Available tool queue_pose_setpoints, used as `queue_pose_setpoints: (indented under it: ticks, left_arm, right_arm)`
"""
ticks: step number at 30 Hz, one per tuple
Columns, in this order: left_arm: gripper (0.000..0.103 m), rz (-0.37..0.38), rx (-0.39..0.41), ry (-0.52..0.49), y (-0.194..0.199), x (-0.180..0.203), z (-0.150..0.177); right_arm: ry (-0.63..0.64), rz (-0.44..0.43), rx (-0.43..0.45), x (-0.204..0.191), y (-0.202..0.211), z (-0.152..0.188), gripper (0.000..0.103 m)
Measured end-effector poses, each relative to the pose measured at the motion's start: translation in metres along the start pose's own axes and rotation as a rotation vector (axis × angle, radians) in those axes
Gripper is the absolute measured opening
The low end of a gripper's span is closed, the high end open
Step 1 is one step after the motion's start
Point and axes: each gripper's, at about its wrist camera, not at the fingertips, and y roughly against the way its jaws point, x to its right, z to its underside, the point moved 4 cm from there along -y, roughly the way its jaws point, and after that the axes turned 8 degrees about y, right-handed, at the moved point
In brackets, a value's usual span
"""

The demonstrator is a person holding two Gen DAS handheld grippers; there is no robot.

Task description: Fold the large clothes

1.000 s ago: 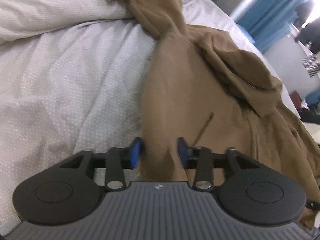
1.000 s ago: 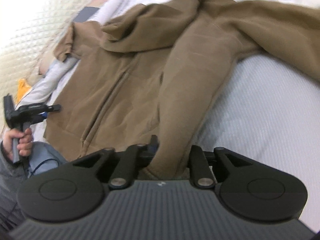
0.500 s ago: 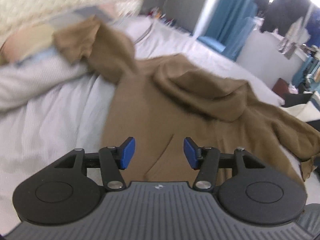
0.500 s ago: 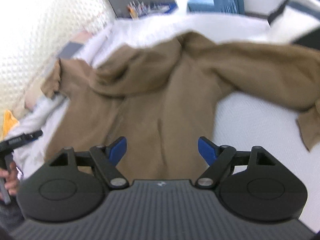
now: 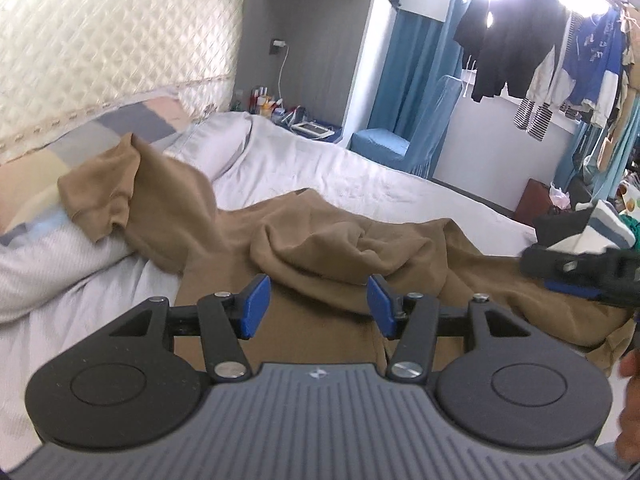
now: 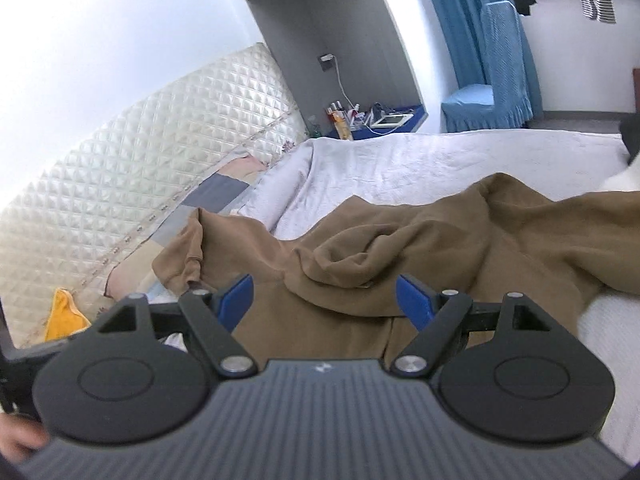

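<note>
- The left tongs [image 5: 318, 300] hang above the brown hoodie [image 5: 320, 248], their blue pads [image 5: 254, 306] set moderately apart with nothing gripped between them.
- The right tongs [image 6: 326, 300] stand wide apart over the same garment, also holding nothing; they show again at the right edge of the left wrist view, a black and blue shape just over one sleeve.
- Part of a hand [image 6: 20, 442] shows at the lower left corner of the right wrist view.
- Beyond the bed sits a low bedside table [image 6: 376, 122] crowded with small bottles and a flat white device, with a cable running up to a wall socket [image 6: 327, 60].
- A blue-covered chair [image 5: 396, 140] stands by the blue curtain [image 5: 416, 80]; dark and striped clothes [image 5: 516, 56] hang on a line before a bright window.
- A yellow cloth [image 6: 64, 312] lies by the quilted cream headboard [image 6: 140, 168].
- The bed [image 5: 360, 176] wears a pale grey-white textured cover, with a patchwork pillow [image 5: 132, 118] near the headboard.
- The hoodie lies spread across the bed, front up, its hood [image 6: 360, 260] crumpled in a heap at the collar.
- One sleeve [image 5: 132, 192] is draped up over the pillow, cuff bunched; the other sleeve [image 6: 560, 232] runs off to the right.
</note>
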Motion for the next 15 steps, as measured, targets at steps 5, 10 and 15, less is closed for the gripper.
queue_pose_setpoints:
  ticks: [5, 10, 15]
  left_arm:
    - [0.060, 0.023, 0.014, -0.030, -0.023, 0.009, 0.000]
    - [0.060, 0.043, 0.031, -0.056, -0.061, 0.009, 0.001]
    - [0.060, 0.047, 0.024, -0.043, -0.112, -0.004, 0.015]
  right_arm:
    - [0.061, 0.048, 0.051, -0.006, -0.021, 0.007, 0.080]
    - [0.124, 0.091, 0.100, -0.004, -0.040, 0.017, 0.080]
    - [0.162, 0.107, 0.098, 0.005, -0.069, 0.030, 0.080]
